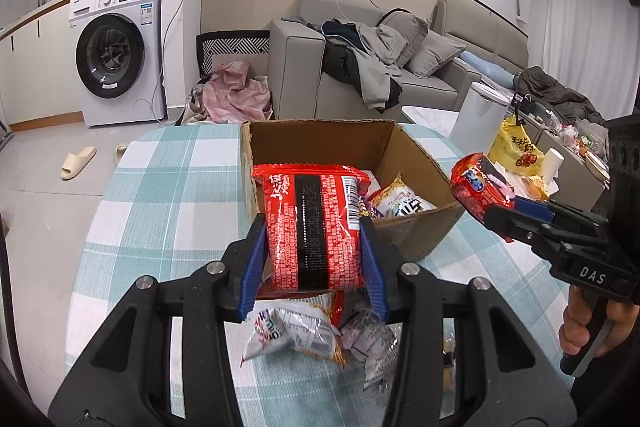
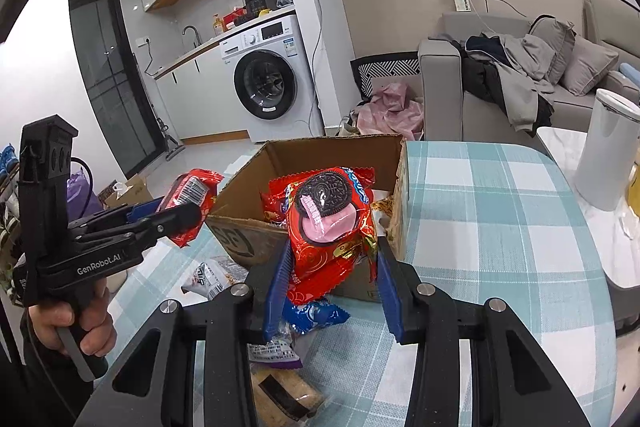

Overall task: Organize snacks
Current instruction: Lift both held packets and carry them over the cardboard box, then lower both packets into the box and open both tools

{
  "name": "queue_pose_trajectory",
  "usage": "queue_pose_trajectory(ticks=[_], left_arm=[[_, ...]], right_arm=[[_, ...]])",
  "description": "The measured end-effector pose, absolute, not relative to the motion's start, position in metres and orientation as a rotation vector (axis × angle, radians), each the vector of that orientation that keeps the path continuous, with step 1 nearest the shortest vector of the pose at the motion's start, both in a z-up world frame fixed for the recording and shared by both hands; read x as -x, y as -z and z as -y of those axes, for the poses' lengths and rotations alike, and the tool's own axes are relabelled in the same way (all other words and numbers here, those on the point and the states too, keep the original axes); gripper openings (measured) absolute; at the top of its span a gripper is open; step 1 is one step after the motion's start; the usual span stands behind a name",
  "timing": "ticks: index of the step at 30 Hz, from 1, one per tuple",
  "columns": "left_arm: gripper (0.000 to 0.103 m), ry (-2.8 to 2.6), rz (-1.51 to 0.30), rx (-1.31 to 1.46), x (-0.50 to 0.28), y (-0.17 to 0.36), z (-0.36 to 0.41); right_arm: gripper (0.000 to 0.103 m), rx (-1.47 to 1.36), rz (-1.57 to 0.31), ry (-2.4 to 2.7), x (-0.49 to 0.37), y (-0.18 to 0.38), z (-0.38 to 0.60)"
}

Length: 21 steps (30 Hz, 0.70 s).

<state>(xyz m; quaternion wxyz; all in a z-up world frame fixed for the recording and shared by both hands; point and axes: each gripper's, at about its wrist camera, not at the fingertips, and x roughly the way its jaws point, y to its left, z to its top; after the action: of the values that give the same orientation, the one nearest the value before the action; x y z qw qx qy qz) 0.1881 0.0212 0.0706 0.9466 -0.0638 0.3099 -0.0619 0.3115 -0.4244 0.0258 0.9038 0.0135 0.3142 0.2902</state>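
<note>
My left gripper point(image 1: 314, 227) is shut on a red snack packet with a black stripe and a barcode point(image 1: 314, 223), held above the table just in front of an open cardboard box point(image 1: 320, 139). My right gripper point(image 2: 332, 251) is shut on a red cookie packet picturing a dark sandwich cookie point(image 2: 332, 223), at the box's near right corner. Each gripper shows in the other view: the right one point(image 1: 508, 215) with its packet point(image 1: 478, 187), the left one point(image 2: 176, 211) with its packet point(image 2: 190, 193). The box point(image 2: 248, 239) holds several snack bags.
A teal and white checked cloth point(image 1: 168, 187) covers the table. Loose snack packets point(image 1: 296, 331) lie under the left gripper; a blue packet point(image 2: 316, 313) and others lie under the right. A white canister point(image 2: 608, 155) stands right, a yellow bag point(image 1: 516, 147) beyond. Sofa and washing machine stand behind.
</note>
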Motion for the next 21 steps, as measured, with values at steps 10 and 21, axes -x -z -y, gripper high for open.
queue_pose_trajectory(ticks=[10,21], left_arm=[[0.041,0.111,-0.636,0.126,-0.218,-0.069,-0.024],[0.041,0.129,-0.643,0.114,-0.246,-0.062,-0.015]], right_arm=[[0.041,-0.017,-0.658,-0.607,-0.323,-0.026,0.414],[0.041,-0.021,-0.69,-0.596,-0.34,-0.021,0.404]])
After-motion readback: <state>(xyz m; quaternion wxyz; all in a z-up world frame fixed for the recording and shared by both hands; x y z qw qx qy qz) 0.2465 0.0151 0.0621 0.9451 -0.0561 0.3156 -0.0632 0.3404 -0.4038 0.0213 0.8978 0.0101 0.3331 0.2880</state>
